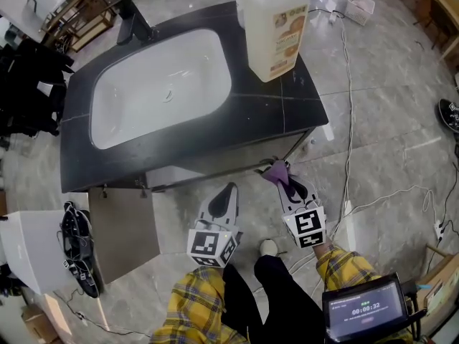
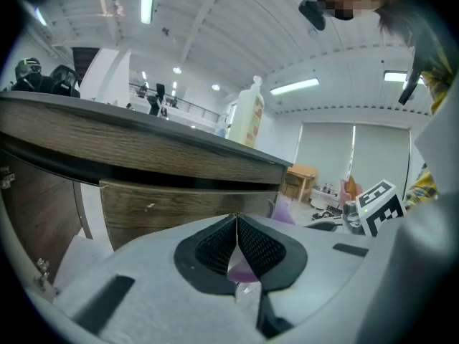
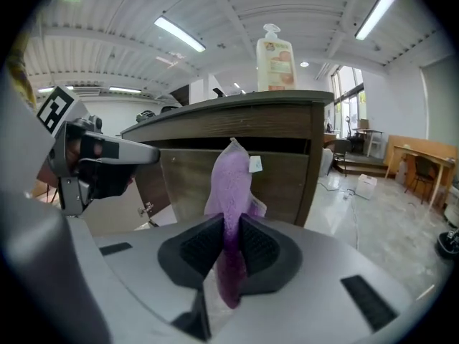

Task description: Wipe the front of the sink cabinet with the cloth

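Observation:
The sink cabinet has a dark countertop point(image 1: 287, 102) and a white basin point(image 1: 158, 84). Its wood-grain front point(image 3: 276, 174) faces both grippers. My right gripper point(image 3: 231, 224) is shut on a purple cloth point(image 3: 229, 181), which stands upright with its tip close to the front; I cannot tell if it touches. From above, the cloth point(image 1: 275, 170) sits at the cabinet's lower right edge in the right gripper point(image 1: 285, 179). My left gripper point(image 1: 229, 192) hangs beside it, a little short of the front point(image 2: 179, 206). Its jaws point(image 2: 237, 221) are shut, with a purple sliver low between the pads.
A large soap bottle point(image 1: 275, 27) stands on the counter's right end. An open cabinet door point(image 1: 122, 224) swings out at the left, beside a white box point(image 1: 29, 253) with black straps. Cables point(image 1: 349, 120) trail over the tiled floor at the right. A timer tablet point(image 1: 366, 310) is at the lower right.

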`<state>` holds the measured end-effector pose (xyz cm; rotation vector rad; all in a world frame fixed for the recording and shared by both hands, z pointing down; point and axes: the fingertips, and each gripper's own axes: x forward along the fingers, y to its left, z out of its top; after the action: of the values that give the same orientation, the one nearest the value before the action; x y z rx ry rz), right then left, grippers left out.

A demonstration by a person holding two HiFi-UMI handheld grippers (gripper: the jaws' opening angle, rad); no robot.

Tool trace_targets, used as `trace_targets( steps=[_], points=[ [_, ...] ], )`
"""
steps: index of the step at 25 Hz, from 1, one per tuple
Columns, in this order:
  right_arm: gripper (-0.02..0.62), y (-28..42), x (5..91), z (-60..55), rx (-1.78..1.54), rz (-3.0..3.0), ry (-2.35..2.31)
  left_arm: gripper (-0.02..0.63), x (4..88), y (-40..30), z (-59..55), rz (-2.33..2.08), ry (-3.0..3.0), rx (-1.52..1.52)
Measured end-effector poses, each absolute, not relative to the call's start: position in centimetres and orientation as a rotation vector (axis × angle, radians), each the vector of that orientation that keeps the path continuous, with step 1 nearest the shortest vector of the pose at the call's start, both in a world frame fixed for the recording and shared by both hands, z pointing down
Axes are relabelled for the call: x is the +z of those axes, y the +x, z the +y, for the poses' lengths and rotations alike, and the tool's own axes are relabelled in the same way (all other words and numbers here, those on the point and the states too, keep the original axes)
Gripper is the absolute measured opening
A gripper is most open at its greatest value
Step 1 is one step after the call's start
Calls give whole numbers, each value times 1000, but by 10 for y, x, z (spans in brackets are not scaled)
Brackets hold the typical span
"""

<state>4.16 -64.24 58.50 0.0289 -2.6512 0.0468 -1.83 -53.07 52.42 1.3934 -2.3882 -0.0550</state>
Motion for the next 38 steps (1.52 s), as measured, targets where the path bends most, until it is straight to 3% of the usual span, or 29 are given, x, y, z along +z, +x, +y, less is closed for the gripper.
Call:
trace_targets(
  steps=[18, 29, 38],
  points=[
    [51, -44, 609, -477, 18, -2614, -208, 8, 539, -82, -368, -2453, 1200, -44],
    [51, -99, 634, -442, -79, -2605, -303, 8, 562, -111, -339, -2434, 1171, -30],
    [51, -98, 635, -449, -138, -2595, -296, 8, 570, -111, -350, -2415, 1210, -11]
  ],
)
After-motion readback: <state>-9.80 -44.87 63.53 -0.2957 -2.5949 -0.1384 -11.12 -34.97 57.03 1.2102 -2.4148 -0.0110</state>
